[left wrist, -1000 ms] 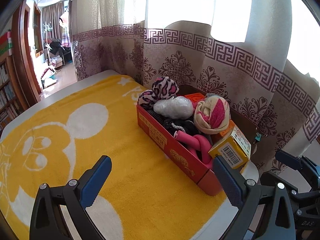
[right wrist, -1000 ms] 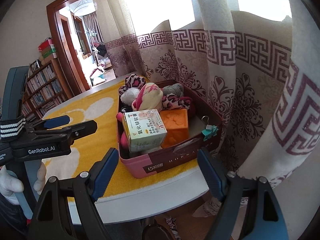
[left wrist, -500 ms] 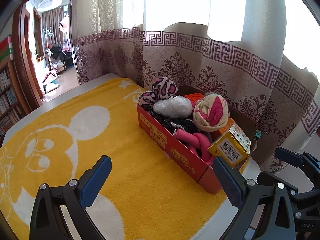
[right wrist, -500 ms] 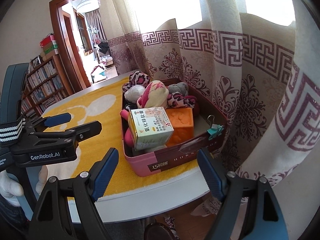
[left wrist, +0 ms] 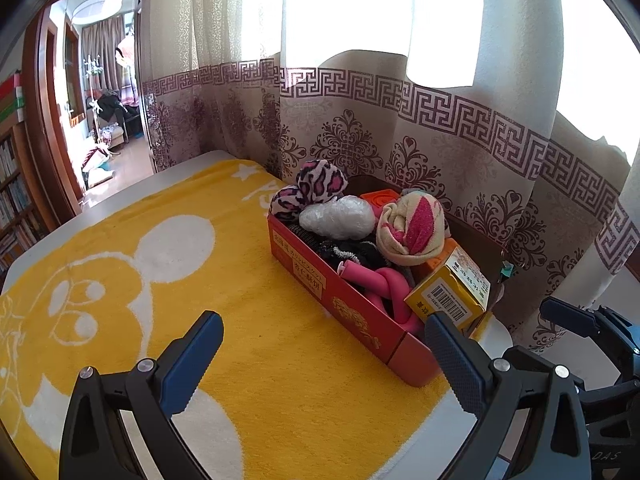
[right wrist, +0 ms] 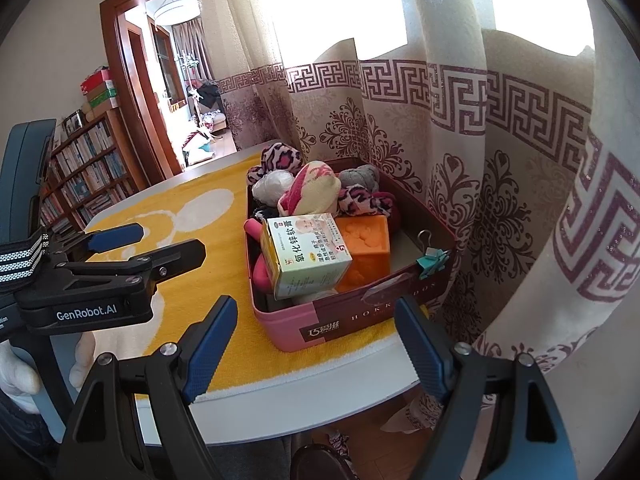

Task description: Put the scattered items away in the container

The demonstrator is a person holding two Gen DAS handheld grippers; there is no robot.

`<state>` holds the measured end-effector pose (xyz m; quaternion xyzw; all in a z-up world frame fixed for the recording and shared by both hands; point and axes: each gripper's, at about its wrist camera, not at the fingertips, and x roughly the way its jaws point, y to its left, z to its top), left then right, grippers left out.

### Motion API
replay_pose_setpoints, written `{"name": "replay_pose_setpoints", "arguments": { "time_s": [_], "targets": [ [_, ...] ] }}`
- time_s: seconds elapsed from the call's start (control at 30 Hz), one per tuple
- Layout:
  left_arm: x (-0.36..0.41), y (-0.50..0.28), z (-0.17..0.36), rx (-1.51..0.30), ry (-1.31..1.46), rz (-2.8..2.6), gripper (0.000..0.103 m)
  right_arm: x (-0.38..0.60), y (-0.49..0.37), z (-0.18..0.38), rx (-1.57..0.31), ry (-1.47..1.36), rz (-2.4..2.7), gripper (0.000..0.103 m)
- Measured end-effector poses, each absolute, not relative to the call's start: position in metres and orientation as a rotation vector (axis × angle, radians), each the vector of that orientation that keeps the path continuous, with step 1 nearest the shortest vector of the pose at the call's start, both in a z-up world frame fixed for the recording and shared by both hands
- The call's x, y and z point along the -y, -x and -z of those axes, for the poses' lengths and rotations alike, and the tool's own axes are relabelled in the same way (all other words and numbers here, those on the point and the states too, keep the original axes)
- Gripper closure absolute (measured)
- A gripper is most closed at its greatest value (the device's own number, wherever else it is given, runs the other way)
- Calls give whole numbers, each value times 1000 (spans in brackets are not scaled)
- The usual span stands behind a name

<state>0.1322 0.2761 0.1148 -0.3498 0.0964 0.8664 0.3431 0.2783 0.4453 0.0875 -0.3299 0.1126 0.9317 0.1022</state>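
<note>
A red and pink box (left wrist: 360, 322) stands on the yellow towel (left wrist: 240, 280) at the table's far right, by the curtain. It is packed with a leopard-print cloth (left wrist: 320, 184), a white plastic bundle (left wrist: 338, 220), a rolled cream and pink towel (left wrist: 412, 228), a pink twisted tube (left wrist: 384, 284), a yellow carton (right wrist: 308, 256) and an orange block (right wrist: 366, 248). A teal binder clip (right wrist: 432, 260) grips the box (right wrist: 288, 324) rim. My left gripper (left wrist: 320, 344) is open over the towel, left of the box. My right gripper (right wrist: 316, 320) is open short of the box's near end, holding nothing.
The towel bears a white cartoon figure, and the white table edge (right wrist: 320, 380) shows below it. A patterned curtain (right wrist: 500, 160) hangs right behind the box. A bookshelf (right wrist: 84, 172) and a doorway lie to the left. A gloved hand (right wrist: 16, 372) holds the left gripper (right wrist: 160, 246).
</note>
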Motion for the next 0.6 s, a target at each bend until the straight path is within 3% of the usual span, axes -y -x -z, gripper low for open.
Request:
{"name": "replay_pose_setpoints", "arguments": {
  "time_s": [0.6],
  "targets": [
    [-285,-139,-113,-310,897,-2209,1,-446,-279,-86,-338,969,-2753,19]
  ]
}}
